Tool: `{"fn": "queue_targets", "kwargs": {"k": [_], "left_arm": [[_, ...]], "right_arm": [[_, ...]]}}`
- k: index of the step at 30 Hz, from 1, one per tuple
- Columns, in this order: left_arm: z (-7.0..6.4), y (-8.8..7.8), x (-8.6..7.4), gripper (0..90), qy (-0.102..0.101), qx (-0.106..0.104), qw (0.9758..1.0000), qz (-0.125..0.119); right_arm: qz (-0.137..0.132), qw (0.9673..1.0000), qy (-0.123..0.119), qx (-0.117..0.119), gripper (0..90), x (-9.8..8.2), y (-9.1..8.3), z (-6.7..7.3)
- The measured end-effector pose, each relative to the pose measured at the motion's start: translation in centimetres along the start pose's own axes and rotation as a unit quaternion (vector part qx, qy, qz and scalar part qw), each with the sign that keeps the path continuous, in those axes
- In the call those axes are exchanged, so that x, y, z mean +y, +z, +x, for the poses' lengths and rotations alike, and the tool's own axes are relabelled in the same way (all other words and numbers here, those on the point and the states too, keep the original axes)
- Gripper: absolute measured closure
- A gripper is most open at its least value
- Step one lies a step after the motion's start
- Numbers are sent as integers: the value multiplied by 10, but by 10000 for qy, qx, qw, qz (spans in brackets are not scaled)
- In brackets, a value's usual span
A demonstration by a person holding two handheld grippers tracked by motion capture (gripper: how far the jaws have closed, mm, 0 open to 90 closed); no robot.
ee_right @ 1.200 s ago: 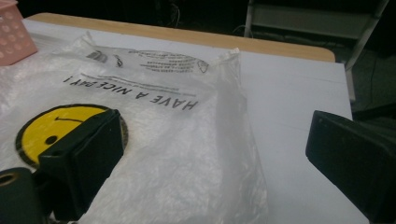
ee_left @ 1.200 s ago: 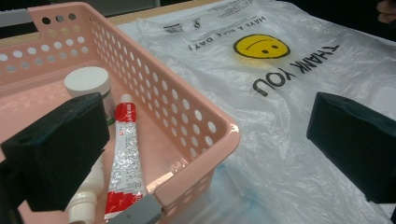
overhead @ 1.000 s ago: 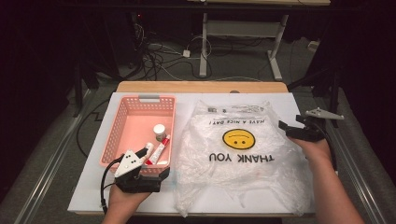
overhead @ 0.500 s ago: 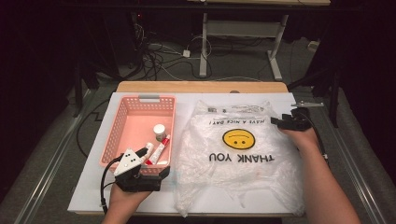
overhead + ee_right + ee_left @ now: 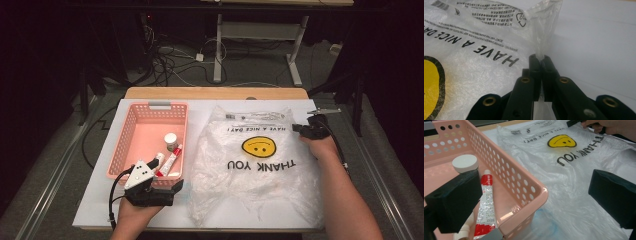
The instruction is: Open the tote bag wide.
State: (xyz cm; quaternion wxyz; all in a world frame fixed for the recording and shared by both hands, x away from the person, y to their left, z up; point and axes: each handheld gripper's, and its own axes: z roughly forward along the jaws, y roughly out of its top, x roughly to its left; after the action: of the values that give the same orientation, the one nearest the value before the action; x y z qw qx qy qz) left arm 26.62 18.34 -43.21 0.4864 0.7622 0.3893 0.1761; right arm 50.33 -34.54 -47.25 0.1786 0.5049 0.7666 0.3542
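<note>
Pinching plastic bag (image 5: 486, 50) edge btwn just-closed jaws, right gripper (image 5: 539, 58), left gripper (image 5: 534, 202) jaws spread

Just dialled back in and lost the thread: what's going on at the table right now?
A person works with tongs in each hand. The right tongs have just closed and pinch the edge of the clear plastic smiley-face "THANK YOU" bag lying flat on the white table. The left tongs stand open over the near corner of the pink perforated plastic basket, which holds a red-and-white tube and a white-capped bottle.
</note>
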Motion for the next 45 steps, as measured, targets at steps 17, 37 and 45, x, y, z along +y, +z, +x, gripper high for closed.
{"fn": "queue_targets", "kwargs": {"k": [17, 37, 45], "left_arm": [[0, -2, 2, 0, 136, -77, 9999, -58], [-4, -8, 3, 0, 204, -102, 9997, -52], [-9, -12, 2, 0, 225, -221, 9993, -206]], "right_arm": [[-529, 9896, 797, -1077, 867, -16, -48, -64], [-983, 9907, 140, -931, 508, -78, -150, -7], [-901, 9951, -75, -403, 509, -123, -179, 70]]}}
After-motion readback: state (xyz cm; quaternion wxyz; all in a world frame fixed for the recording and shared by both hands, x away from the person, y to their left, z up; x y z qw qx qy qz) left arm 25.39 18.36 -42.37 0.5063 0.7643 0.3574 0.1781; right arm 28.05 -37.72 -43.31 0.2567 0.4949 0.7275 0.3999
